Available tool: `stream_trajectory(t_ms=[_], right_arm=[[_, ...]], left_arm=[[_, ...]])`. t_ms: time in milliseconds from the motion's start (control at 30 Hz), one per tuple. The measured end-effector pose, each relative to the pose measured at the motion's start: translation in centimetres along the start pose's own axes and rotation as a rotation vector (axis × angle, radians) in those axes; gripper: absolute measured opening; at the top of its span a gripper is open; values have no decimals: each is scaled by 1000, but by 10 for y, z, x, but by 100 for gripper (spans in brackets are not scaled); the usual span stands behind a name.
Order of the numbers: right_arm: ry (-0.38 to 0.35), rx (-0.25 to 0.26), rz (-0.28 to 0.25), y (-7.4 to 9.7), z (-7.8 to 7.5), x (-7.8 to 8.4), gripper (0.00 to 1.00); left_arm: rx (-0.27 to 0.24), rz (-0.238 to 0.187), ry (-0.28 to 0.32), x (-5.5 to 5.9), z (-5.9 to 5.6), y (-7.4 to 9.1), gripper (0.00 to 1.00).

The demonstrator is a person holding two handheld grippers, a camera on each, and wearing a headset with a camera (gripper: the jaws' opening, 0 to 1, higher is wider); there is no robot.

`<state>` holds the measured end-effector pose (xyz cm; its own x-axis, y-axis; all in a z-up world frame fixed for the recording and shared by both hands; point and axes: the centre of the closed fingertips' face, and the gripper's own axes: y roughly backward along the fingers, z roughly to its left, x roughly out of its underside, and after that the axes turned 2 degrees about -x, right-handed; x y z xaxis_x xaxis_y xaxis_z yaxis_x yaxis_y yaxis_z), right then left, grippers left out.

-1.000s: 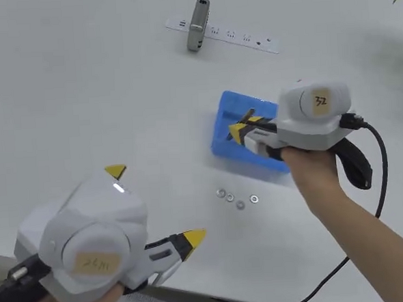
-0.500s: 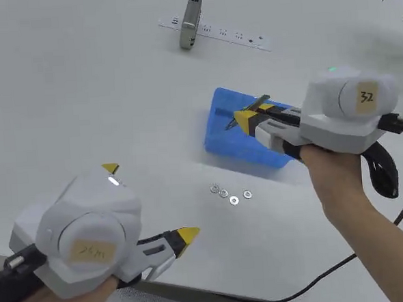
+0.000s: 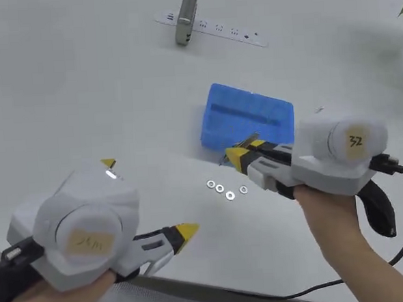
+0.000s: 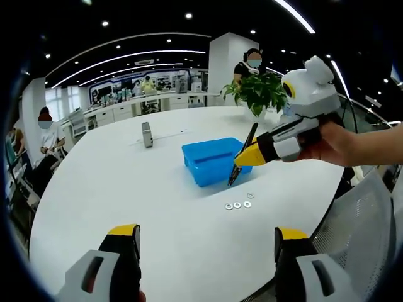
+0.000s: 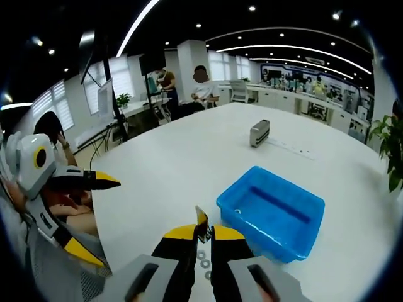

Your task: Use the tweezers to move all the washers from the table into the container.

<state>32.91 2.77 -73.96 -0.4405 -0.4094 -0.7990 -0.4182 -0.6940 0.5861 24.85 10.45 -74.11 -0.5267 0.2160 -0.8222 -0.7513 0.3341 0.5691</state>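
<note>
Four washers (image 3: 226,190) lying in short row on table (image 3: 81,83), near front edge, just before container (image 3: 208,126) near wall; row running roughly along that wall. Tweezers (image 3: 239,145) hanging slanted, tip down, just above row, not touching; tip gap too small to tell. Right gripper (image 3: 233,156) clamping tweezers, jaws closed on handle; nearer one for pick. Left gripper (image 3: 148,195) hovering wide open, holding nothing, well apart from washers. Judgement: next move calling for short descent onto nearest washer.
</note>
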Motion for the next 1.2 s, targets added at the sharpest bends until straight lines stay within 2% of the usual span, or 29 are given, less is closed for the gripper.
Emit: stream_trajectory(t_ms=[233, 633, 833, 967, 1200], right_arm=[[1, -5, 49, -10, 1, 18, 4], [10, -1, 84, -21, 1, 28, 4], [15, 10, 80, -22, 0, 28, 4], [51, 14, 95, -25, 2, 29, 4], [76, 18, 83, -28, 3, 27, 4]], left_arm=[[-4, -1, 4, 0, 1, 0, 90], [-4, 6, -9, 1, 1, -1, 89], [-7, 12, -18, 2, 1, -1, 88], [-8, 15, -21, 2, 1, -1, 88], [-11, 20, -24, 3, 2, -1, 87]])
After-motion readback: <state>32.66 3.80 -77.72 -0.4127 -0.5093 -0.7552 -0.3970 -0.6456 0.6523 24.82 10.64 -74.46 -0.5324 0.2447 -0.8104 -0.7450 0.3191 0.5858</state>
